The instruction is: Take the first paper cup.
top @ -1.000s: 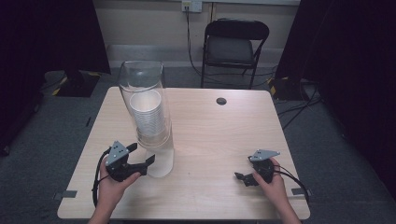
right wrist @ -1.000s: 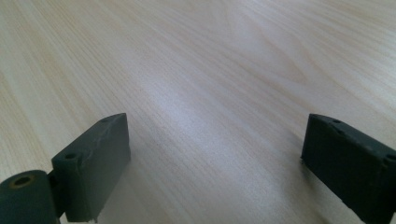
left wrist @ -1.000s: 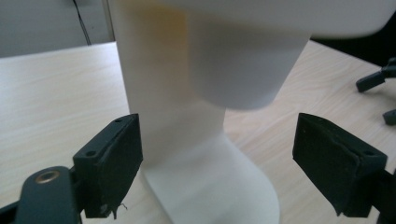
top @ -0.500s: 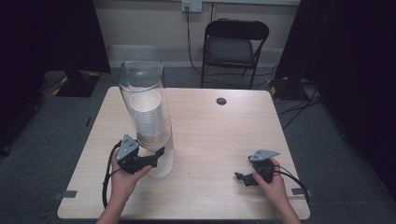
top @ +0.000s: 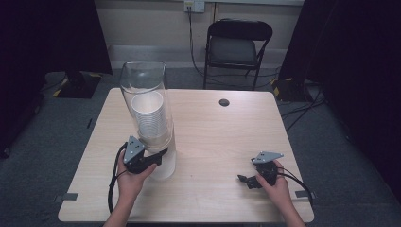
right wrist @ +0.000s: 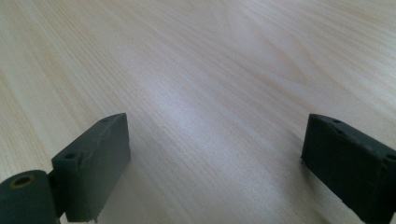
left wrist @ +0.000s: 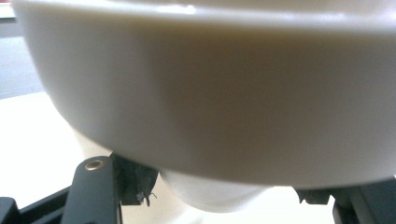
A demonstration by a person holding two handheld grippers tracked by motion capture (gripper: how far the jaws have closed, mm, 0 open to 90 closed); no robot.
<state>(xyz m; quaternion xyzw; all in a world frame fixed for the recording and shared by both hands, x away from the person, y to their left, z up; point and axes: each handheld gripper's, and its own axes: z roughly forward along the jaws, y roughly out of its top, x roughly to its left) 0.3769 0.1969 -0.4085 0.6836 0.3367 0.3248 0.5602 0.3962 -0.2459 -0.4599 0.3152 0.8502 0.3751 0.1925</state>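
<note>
Left gripper [top: 158, 155] is seen in the high view at the near left of the wooden table [top: 227, 142], pressed against the base of a tall clear tube [top: 146, 109] holding a stack of white cups [top: 151, 120]. Its jaws have just been closing. In the left gripper view they are pinched on the lowest cup [left wrist: 210, 196], which pokes out below the wide white rim of the dispenser base [left wrist: 210, 93]. Black jaw parts are visible at both lower corners there, tight against the cup's sides. Grip reads as narrow, closed on that bottom cup.

Cup stack stands upright inside the tube, at the left half of the table, just beyond the left hand [top: 130, 179]. Tube rim is well above the top cup.

Right gripper [top: 247, 179] is held low over the near right of the table, well apart from the tube. In the right gripper view its jaws stand wide apart with bare wood grain between them; nothing is held.

A small round dark cable hole [top: 224, 102] is seen toward the far edge of the tabletop. A black folding chair [top: 239, 47] stands behind the table, a wall socket [top: 194, 5] above it.

No readable brand, label or writing is made out on cups, tube or grippers.
</note>
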